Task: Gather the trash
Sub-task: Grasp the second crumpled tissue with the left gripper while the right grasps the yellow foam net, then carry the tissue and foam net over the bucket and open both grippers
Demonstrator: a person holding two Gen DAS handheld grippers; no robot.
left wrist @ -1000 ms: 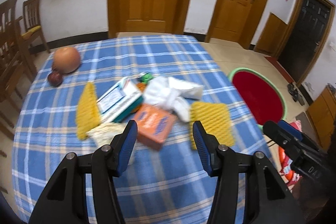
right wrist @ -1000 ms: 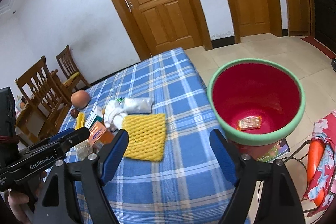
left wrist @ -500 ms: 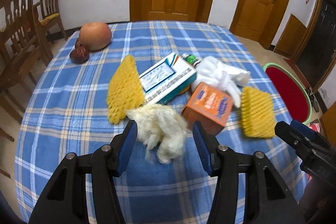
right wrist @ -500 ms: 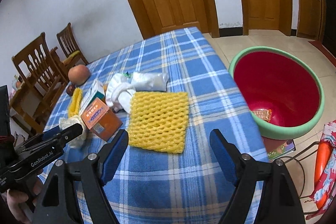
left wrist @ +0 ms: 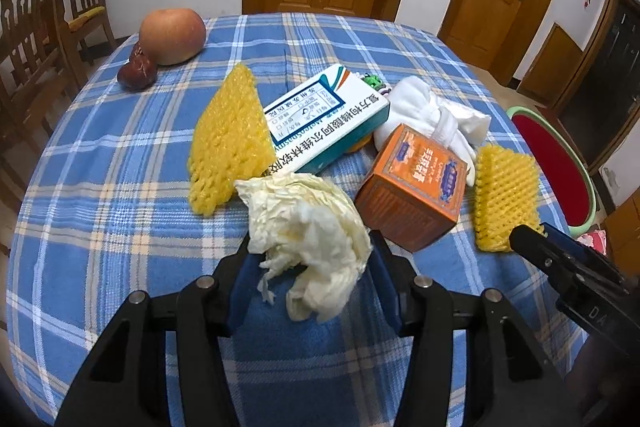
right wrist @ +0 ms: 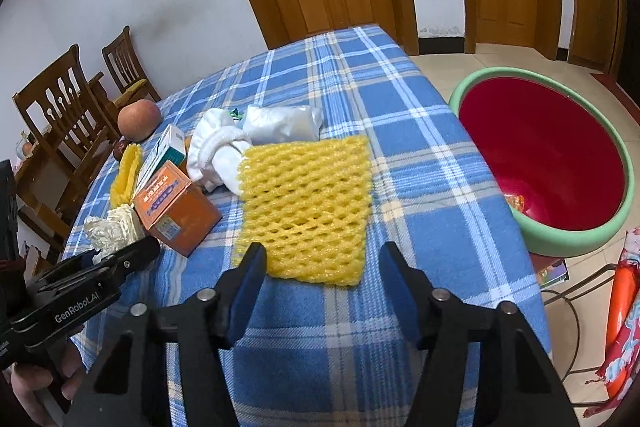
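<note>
A crumpled cream paper wad (left wrist: pixel 308 227) lies on the blue plaid table between the open jaws of my left gripper (left wrist: pixel 310 247); it also shows in the right wrist view (right wrist: pixel 114 229). Behind it lie a yellow foam net (left wrist: pixel 228 139), a white-teal box (left wrist: pixel 324 119), an orange box (left wrist: pixel 414 185), a white cloth (left wrist: pixel 428 113) and a second yellow foam net (left wrist: pixel 502 199). My right gripper (right wrist: pixel 322 259) is open and empty, its tips at the near edge of that second net (right wrist: pixel 306 203). The red basin with green rim (right wrist: pixel 548 163) stands off the table's right edge.
An orange-pink round fruit (left wrist: pixel 173 35) and a small dark red fruit (left wrist: pixel 137 73) sit at the table's far left. Wooden chairs (left wrist: pixel 36 27) stand left of the table. Doors line the far wall. A wrapper (right wrist: pixel 516 203) lies in the basin.
My left gripper has moved forward and down so the paper wad now sits between its jaws. My right gripper has moved closer to the yellow foam net.
</note>
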